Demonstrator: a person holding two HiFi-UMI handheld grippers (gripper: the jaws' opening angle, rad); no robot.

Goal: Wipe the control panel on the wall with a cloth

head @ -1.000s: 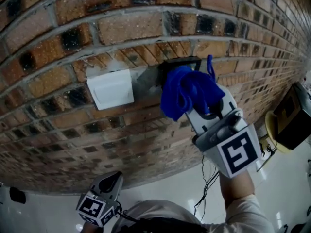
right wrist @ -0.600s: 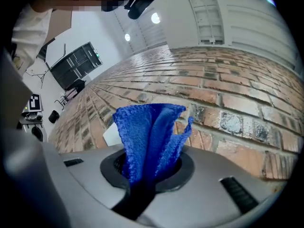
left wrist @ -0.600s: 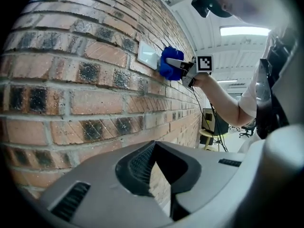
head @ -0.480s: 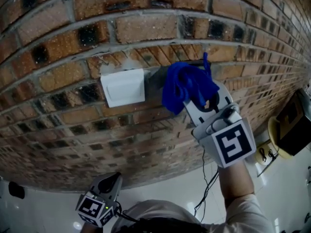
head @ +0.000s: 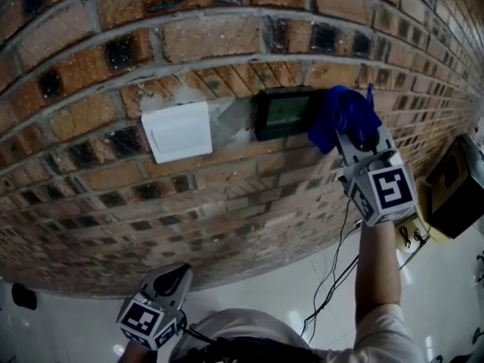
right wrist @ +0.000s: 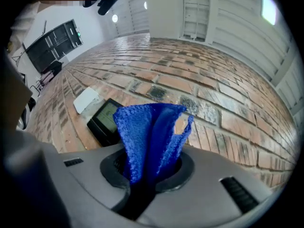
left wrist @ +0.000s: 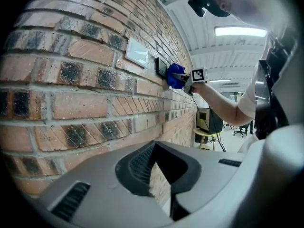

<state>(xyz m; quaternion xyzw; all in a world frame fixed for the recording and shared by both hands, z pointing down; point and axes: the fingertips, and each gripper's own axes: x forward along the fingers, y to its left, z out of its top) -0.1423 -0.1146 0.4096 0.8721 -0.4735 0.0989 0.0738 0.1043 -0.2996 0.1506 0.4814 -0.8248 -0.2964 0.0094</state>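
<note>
A black control panel (head: 283, 113) with a greenish screen is set in the brick wall (head: 227, 44); it also shows as the panel (right wrist: 103, 120) in the right gripper view. My right gripper (head: 354, 131) is shut on a blue cloth (head: 342, 116), bunched just right of the panel's edge against the bricks. In the right gripper view the cloth (right wrist: 149, 137) stands up from between the jaws. My left gripper (head: 168, 287) hangs low near the person's body, away from the wall, jaws closed on nothing (left wrist: 159, 175).
A white switch plate (head: 178, 131) sits left of the panel, with a grey mortar patch between them. A black box on a round stool (head: 454, 187) stands at the right. A thin cable (head: 333, 271) hangs below the right arm over the white floor.
The right gripper has carried the cloth rightward off the panel, which was covered before and now shows fully. The left gripper has stayed put.
</note>
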